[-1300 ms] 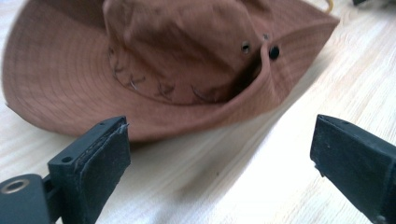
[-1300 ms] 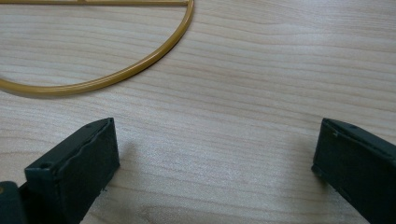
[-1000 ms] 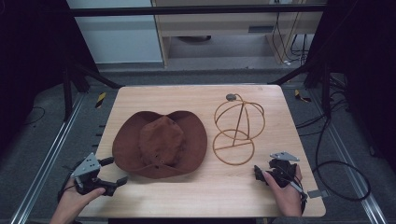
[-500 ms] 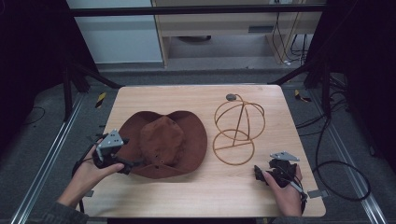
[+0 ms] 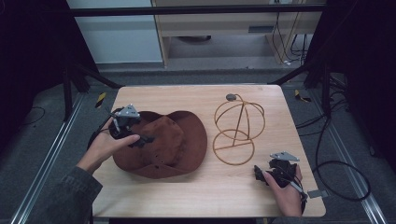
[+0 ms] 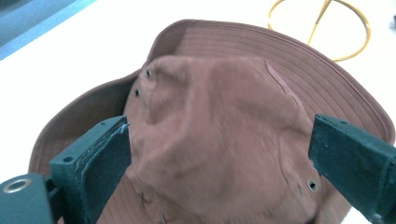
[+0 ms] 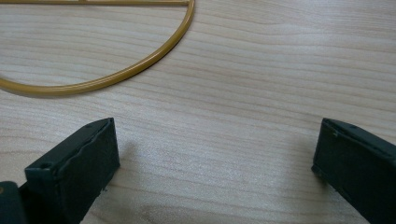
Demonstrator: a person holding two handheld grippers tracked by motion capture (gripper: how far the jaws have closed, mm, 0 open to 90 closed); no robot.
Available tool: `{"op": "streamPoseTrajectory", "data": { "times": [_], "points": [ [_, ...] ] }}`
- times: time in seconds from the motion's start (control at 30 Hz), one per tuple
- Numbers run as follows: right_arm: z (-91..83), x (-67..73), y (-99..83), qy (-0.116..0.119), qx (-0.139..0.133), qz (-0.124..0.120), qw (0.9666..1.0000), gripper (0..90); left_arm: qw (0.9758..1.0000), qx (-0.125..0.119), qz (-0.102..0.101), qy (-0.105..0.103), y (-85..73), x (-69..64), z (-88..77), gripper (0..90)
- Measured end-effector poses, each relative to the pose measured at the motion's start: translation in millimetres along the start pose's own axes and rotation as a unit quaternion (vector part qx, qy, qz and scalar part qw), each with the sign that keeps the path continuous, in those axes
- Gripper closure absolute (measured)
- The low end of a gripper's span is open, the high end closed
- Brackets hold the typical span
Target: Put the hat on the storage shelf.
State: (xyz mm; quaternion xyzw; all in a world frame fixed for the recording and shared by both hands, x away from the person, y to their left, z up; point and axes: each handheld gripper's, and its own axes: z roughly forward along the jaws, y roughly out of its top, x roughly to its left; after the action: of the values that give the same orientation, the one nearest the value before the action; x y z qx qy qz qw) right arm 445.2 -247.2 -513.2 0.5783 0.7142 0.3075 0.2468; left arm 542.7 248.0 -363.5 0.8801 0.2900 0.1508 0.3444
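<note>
Your left gripper (image 5: 142,139) stands over the near-left side of the brown hat (image 5: 173,140), its jaws wide apart and straddling the crown, as the left gripper view confirms: one pad (image 6: 100,161) sits against the crown's left flank and the other pad (image 6: 355,161) stands clear of the right flank. The hat lies crown up on the left half of the surface (image 5: 196,95), just beside the gold wire stand (image 5: 238,128), which rises upright to its right without touching the brim as far as can be seen. Your right gripper (image 5: 268,175) rests at the near right corner, jaws apart on bare wood, with the stand's base ring (image 7: 93,79) ahead of it. Judgement: the step in hand is taking hold of the crown, presumably to carry the hat to the stand. Close on a fold of the soft crown rather than across its full width; the fabric will collapse, so pinch low enough to gather material and lift slowly, keeping the brim clear of the wire. Compared with half a second ago, your left gripper has advanced from the brim's left edge onto the crown; the right gripper, hat and stand are unchanged.
</note>
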Motion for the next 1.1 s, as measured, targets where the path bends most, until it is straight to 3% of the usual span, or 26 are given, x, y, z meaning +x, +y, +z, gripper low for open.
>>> {"op": "streamPoseTrajectory", "data": {
  "times": [0.17, 0.33, 0.47, 0.83, 1.0, 1.1],
  "points": [
    [0.0, -0.1, 0.0, 0.001, 0.000, 0.000, 1.0000, 0.4, 0.9996, 0.020, 0.018, 0.004, 12.3, -2.0, 6.5, 5.1],
    [0.0, -0.9, 0.0, 0.001, -0.002, -0.004, 1.0000, 0.5, 0.9992, 0.032, 0.023, 0.004, 19.7, -2.7, 11.3, 4.9],
    [0.0, -0.8, 0.0, 0.001, -0.001, -0.004, 1.0000, 0.5, 0.9986, 0.046, 0.027, 0.003, 21.3, -1.8, 15.8, 4.9],
    [0.0, -0.9, 0.0, 0.001, -0.001, -0.004, 1.0000, 0.5, 0.9983, 0.053, 0.021, 0.015, 22.9, 4.0, 20.4, 4.8],
    [0.0, -0.9, 0.0, 0.001, -0.002, -0.004, 1.0000, 0.5, 0.9973, 0.064, 0.034, 0.014, 24.4, 2.3, 26.0, 5.1],
    [0.0, -0.8, 0.0, 0.001, -0.001, -0.004, 1.0000, 0.5, 0.9972, 0.067, 0.031, 0.012, 24.8, 1.7, 30.9, 5.1]
  ]
}}
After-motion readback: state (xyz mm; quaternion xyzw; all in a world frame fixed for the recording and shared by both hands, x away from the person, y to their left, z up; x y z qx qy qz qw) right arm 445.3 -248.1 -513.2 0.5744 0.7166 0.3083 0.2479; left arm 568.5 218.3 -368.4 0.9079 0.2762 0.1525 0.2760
